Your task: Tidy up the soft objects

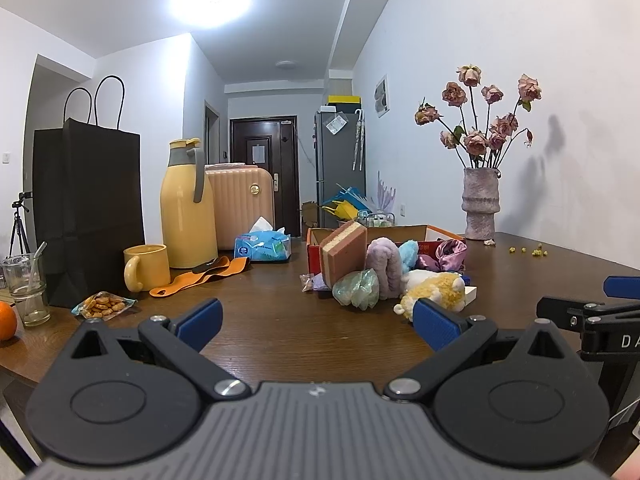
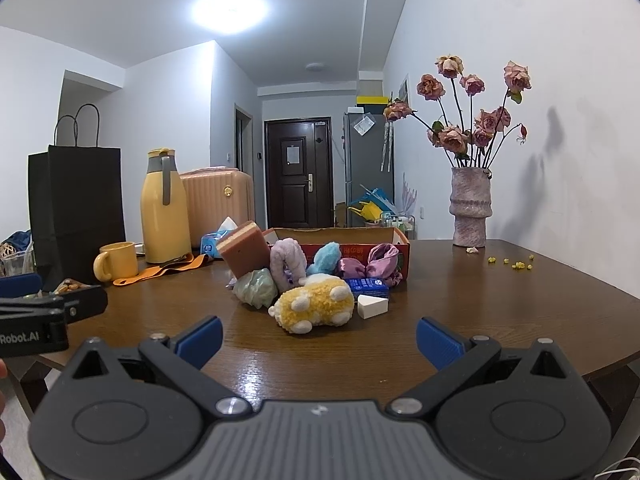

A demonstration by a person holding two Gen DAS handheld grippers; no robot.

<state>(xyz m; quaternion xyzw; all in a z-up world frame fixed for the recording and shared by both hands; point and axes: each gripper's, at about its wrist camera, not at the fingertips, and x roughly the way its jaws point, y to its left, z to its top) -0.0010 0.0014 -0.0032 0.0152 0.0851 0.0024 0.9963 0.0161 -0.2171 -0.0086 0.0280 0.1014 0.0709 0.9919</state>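
Both tools, left tool (image 1: 316,324) and right tool (image 2: 318,338), hover wide and empty above the tabletop (image 2: 500,300). Soft toys lie heaped before the box (image 2: 400,246), the plush (image 2: 314,306) nearest. Risk, I judge: grabbing it could topple the leaning sponge (image 2: 244,254) resting on the heap.

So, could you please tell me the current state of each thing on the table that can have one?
left tool: open, empty
right tool: open, empty
cardboard box: open-topped
sponge: tilted, leaning
yellow plush: lying on its side
flask: upright, lid closed
tissue pack: opened, tissue sticking out
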